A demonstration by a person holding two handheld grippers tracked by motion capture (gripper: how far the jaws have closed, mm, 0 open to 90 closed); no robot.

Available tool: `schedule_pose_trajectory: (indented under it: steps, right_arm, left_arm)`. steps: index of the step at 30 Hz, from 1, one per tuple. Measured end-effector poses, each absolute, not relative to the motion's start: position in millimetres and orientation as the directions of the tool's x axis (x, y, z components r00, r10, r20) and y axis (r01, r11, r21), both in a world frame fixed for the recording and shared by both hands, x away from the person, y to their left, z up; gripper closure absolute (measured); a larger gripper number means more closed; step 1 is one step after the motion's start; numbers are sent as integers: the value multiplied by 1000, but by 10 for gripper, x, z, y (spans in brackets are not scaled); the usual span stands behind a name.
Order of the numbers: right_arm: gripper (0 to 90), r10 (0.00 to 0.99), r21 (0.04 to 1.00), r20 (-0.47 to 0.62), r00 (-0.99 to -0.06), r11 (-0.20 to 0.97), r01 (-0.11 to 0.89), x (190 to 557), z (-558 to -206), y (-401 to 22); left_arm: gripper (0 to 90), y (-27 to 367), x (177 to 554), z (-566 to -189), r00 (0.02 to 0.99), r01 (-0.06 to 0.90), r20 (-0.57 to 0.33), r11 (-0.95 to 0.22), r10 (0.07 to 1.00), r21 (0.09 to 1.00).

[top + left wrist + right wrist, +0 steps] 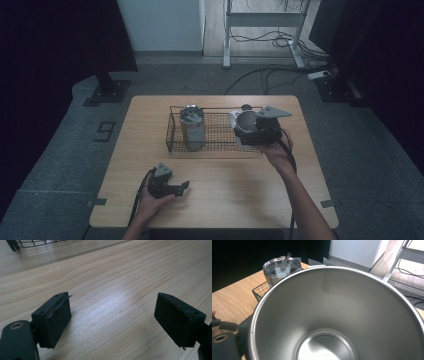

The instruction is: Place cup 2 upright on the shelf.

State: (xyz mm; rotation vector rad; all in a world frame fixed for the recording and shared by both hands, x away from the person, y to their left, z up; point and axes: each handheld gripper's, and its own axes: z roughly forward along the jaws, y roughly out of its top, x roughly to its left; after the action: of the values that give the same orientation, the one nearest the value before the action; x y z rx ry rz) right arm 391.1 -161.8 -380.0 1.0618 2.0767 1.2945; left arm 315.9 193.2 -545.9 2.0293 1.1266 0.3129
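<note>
Right gripper [248, 131] is clamped on the rim of an open stainless-steel cup [332, 315], holding it at the right end of the black wire basket [172, 131], well apart from a lidded steel tumbler [192, 125] standing inside. Left gripper [181, 188] rests on the wooden counter [225, 190], its jaws spread with nothing between them.

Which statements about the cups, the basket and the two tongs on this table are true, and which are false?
1. A lidded cup stands upright in the wire basket. True.
2. The left tongs grip a spoon. False: they are open, with nothing between them, over the bare table.
3. The right tongs hold an open steel cup at the basket's right end. True.
4. The open steel cup is full of water. False: it is empty.
</note>
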Motion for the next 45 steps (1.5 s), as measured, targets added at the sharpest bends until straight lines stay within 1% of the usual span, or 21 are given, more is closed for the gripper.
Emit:
schedule_pose_trajectory:
  steps: [19,45]
  right_arm:
    - [66,819,889,25,-573,244,388,4159,-3792,-1581]
    - [66,841,868,35,-539,242,434,4562,-3979,-1515]
  left_arm:
    - [142,1936,3163,-5461,575,616,-153,-303,804,727]
    - [144,1918,3162,-5463,576,616,-141,-315,805,721]
